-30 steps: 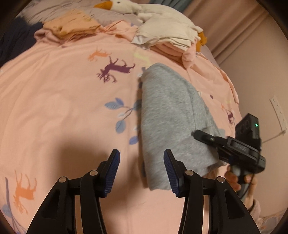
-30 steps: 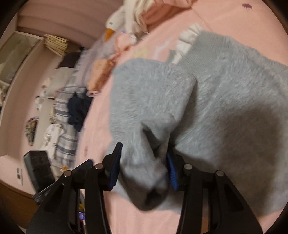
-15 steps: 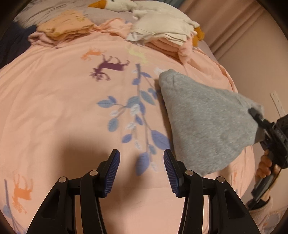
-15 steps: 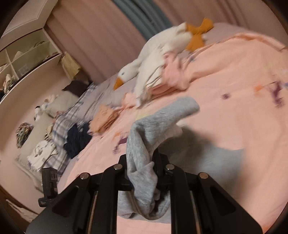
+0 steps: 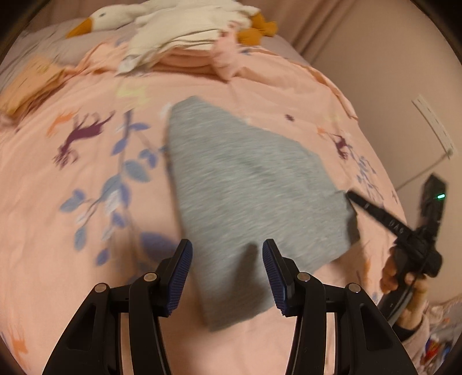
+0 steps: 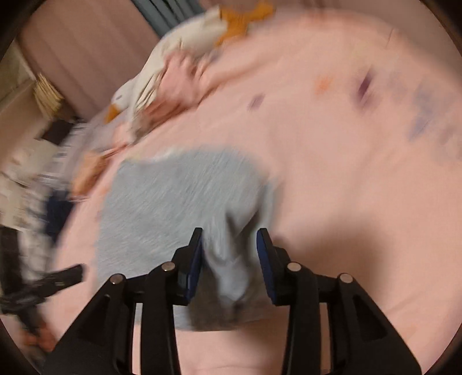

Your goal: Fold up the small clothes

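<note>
- So the grey garment had come back down onto the pink bedspread. Half a second before, it was hoisted up by one corner and hanging like a tent; now it lay mostly flat, pulled out into a rough wedge with its near tip between our left gripper's fingers.
- Our right gripper had its jaws partway apart again. Half a second earlier they were pinched tight on a bunch of the fabric. A fold of grey cloth still sat in the gap, but it's blurry and the pads didn't look like they were pressing it, so we'd call that a release in progress or just done.
- In the left view the right gripper's tip was touching the garment's right-hand corner, so it hadn't backed away yet.
- Our left gripper was wide open, empty, low over the near end of the garment. A second ago it had just the bedspread between the fingers, so it had slid across towards the cloth.
- What we take from that: the lift-and-spread bit looked finished and the piece was laid out for an actual fold. Nothing was folded over yet as far as we could see.
- Background stuff: the plush goose and a stack of folded clothes sat at the far end of the bed, well apart from the garment.
</note>
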A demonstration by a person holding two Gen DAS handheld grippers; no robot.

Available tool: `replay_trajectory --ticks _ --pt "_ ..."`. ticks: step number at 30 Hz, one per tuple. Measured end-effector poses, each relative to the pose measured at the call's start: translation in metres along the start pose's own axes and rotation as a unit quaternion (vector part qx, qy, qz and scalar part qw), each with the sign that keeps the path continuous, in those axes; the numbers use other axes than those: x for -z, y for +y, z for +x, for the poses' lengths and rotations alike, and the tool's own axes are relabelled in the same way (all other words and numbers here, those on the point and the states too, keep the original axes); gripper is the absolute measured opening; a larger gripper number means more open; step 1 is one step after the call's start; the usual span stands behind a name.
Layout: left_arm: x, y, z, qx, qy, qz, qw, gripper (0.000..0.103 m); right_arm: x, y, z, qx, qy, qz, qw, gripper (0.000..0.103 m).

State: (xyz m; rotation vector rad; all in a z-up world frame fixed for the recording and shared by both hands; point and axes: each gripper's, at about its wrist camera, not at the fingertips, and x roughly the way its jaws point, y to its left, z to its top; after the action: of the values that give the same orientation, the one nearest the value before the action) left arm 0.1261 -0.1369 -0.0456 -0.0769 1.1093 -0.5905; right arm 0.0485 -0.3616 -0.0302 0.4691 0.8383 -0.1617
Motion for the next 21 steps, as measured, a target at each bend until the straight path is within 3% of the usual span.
replay_trajectory --ticks 2,3,5,8,11,14,18,21 --pt "-0.003 -0.01 0.008 0.015 0.0 0.008 0.9999 0.048 -0.01 0.01 -0.017 0.014 -0.047 -0.032 0.998 0.038" --pt "-0.004 -0.015 0.01 0.021 -0.001 0.013 0.9997 0.048 -0.014 0.015 -0.02 -0.009 -0.053 -0.046 0.997 0.038" --pt "-0.007 -0.023 0.016 0.019 -0.004 0.024 0.9995 0.048 -0.023 0.025 -0.014 -0.044 -0.042 -0.069 0.996 0.035" --pt "-0.006 -0.027 0.025 0.016 -0.002 0.04 0.9991 0.048 -0.034 0.038 0.021 -0.062 -0.006 -0.084 0.995 0.027" --pt "-0.005 -0.027 0.035 0.008 0.009 0.05 0.9987 0.048 -0.044 0.033 0.071 -0.069 0.051 -0.041 0.995 0.026" --pt "-0.003 -0.025 0.046 0.01 0.02 0.055 0.9982 0.048 -0.04 0.027 0.103 -0.049 0.099 -0.01 0.994 0.027" --pt "-0.005 -0.022 0.048 0.017 0.021 0.046 0.9986 0.048 -0.038 0.03 0.098 -0.047 0.102 -0.009 0.994 0.027" --pt "-0.005 -0.019 0.046 0.025 0.02 0.039 0.9987 0.048 -0.034 0.032 0.069 -0.055 0.066 -0.029 0.996 0.031"
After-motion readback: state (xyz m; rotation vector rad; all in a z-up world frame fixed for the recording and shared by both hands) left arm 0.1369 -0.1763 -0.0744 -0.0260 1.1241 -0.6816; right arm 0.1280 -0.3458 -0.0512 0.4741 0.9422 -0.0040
